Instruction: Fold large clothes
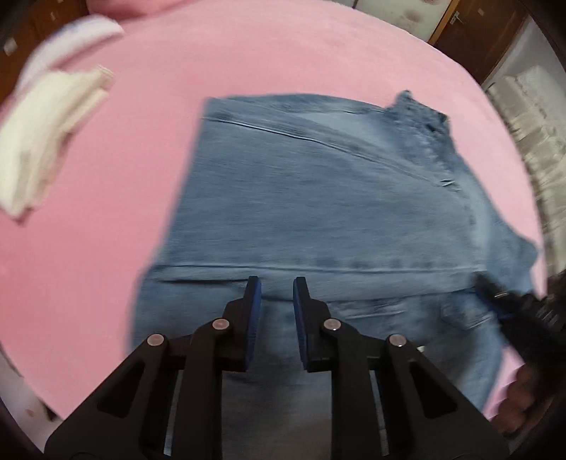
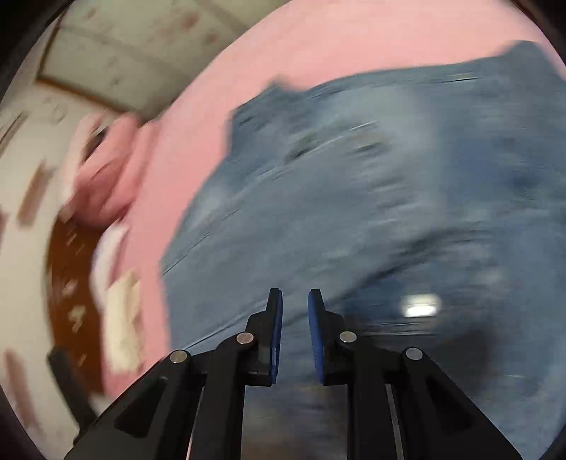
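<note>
A pair of blue jeans [image 1: 318, 198] lies folded on the pink bed sheet [image 1: 141, 141], with the waistband at the far right. My left gripper [image 1: 276, 286] is open and empty, just above the near edge of the jeans. My right gripper [image 2: 295, 299] is open and empty over the jeans [image 2: 389, 194]; that view is heavily blurred. The right gripper also shows in the left wrist view [image 1: 502, 300], at the right edge of the jeans.
A folded cream garment [image 1: 46, 141] lies on the sheet at the left, with a pale pink one [image 1: 81, 35] behind it. A patterned floor [image 2: 32, 170] lies beyond the bed edge. Wooden doors [image 1: 477, 32] stand at the far right.
</note>
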The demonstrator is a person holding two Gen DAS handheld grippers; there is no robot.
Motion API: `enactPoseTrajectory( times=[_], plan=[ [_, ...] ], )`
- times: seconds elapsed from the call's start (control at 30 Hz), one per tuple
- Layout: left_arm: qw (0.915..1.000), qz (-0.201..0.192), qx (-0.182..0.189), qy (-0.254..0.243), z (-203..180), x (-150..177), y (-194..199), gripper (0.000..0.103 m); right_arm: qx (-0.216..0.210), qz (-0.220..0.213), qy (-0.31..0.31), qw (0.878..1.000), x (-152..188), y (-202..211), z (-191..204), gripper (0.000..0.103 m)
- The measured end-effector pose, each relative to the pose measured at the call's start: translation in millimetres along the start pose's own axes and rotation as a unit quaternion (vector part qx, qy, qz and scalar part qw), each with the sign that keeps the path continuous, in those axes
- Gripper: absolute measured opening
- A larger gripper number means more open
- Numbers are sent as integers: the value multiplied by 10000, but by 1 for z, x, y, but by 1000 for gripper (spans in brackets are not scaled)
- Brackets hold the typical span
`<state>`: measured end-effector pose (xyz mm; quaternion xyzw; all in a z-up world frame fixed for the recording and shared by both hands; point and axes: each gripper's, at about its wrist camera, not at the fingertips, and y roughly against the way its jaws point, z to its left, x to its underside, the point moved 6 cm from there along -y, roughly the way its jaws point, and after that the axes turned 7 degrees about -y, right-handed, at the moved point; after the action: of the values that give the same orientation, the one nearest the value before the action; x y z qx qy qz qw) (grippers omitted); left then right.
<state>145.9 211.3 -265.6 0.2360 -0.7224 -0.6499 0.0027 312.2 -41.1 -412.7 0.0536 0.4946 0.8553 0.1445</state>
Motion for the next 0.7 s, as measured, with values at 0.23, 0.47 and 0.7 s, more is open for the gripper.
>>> enactPoseTrajectory(
  times=[0.23,0.47,0.7],
  plan=[
    [9949,934,377,99,-18,-15,-52,14,-586,1574,129,9857,14,-98,53,16],
    [9925,1108,10,514,47,-2,-60,1,-336,1049,-352,9933,-40,-82,-22,13],
    [9910,1009,14,882,82,5,-55,1,1431,-601,-1190,9807,-103,-3,-126,2]
  ],
)
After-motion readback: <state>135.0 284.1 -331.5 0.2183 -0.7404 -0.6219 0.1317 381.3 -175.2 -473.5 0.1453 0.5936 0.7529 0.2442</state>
